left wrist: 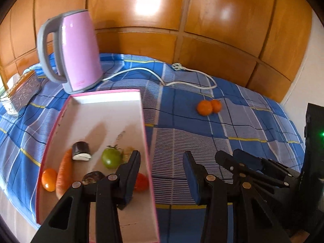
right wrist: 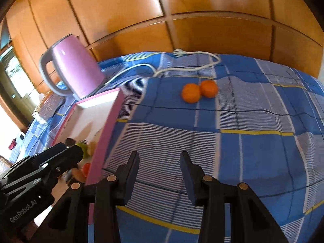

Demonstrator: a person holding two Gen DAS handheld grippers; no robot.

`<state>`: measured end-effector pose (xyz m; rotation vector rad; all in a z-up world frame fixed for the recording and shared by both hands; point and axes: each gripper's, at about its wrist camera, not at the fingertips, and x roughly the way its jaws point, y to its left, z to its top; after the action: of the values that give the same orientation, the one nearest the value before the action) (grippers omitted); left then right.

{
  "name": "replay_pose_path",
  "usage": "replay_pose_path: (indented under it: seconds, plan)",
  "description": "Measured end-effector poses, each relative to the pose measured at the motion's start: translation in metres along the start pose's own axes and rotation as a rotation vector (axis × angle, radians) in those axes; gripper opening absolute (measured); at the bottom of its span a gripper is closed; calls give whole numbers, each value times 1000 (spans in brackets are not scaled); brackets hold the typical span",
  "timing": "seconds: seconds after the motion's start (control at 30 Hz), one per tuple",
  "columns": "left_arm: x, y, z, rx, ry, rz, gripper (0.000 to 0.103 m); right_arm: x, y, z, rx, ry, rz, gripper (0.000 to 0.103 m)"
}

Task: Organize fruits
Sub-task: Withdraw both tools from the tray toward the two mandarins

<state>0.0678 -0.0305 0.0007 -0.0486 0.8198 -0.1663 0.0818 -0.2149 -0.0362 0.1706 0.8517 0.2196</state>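
Two oranges (left wrist: 209, 107) lie touching on the blue checked cloth, also in the right wrist view (right wrist: 199, 92). A pink-rimmed white tray (left wrist: 105, 119) holds a green tomato (left wrist: 111, 158), a carrot (left wrist: 64, 170), an orange-yellow fruit (left wrist: 49, 179), a red tomato (left wrist: 141, 182), a dark eggplant piece (left wrist: 81, 150) and another dark piece (left wrist: 93, 177). My left gripper (left wrist: 162, 162) is open and empty, straddling the tray's right rim. My right gripper (right wrist: 160, 162) is open and empty over the cloth, well short of the oranges; it also shows in the left wrist view (left wrist: 230, 158).
A pink kettle (left wrist: 73, 50) stands behind the tray, its white cord (left wrist: 162, 79) trailing across the cloth to the back. A patterned box (left wrist: 24, 91) sits at far left. Wooden panels (left wrist: 182, 20) close off the back.
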Motion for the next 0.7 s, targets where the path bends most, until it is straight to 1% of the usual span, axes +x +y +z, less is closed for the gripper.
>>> replay_pose_path:
  seconds: [0.37,0.7]
  plan:
    - [22,-39,1,84,34,-37,44,2,-42,3,74,0,-69,42]
    - [50,-56,11,103,57,-37,44,15,-67,16,84,8,-102,42]
